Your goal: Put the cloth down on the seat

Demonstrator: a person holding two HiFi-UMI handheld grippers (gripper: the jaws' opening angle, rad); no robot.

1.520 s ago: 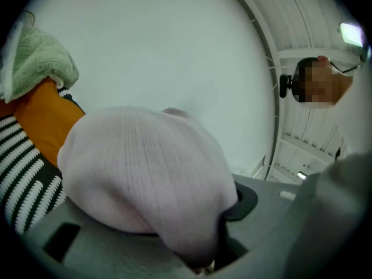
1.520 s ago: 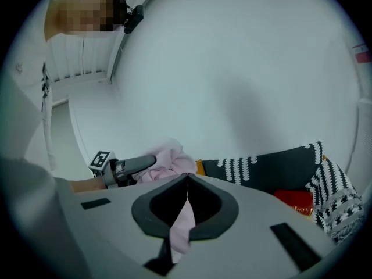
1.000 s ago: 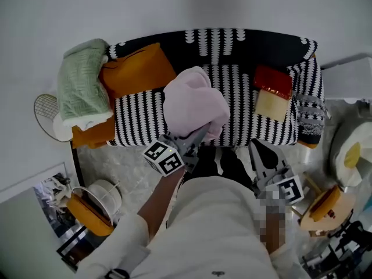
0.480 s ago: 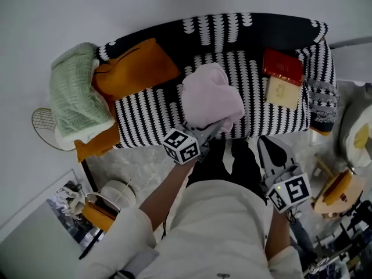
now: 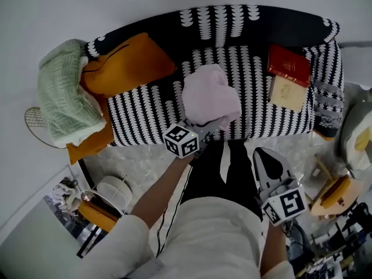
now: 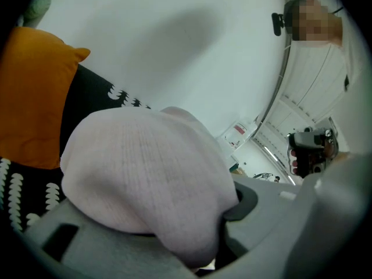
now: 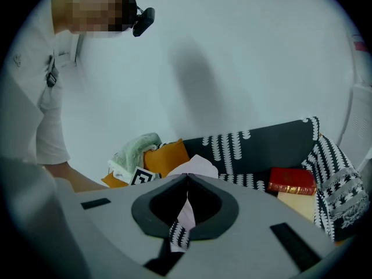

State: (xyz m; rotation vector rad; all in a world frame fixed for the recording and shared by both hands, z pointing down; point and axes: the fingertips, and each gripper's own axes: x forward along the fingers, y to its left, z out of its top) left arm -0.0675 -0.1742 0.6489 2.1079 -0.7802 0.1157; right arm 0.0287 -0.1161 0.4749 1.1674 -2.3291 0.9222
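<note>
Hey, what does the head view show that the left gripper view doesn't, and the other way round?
Only the head view shows the red book, the right hand-held gripper and the floor in front of the seat. Only the left gripper view shows, close up, the left hand-held gripper with its jaws clamped on the pink cloth, plus a bright corridor beyond. Both show that cloth, the orange cushion and the black-and-white sofa.
</note>
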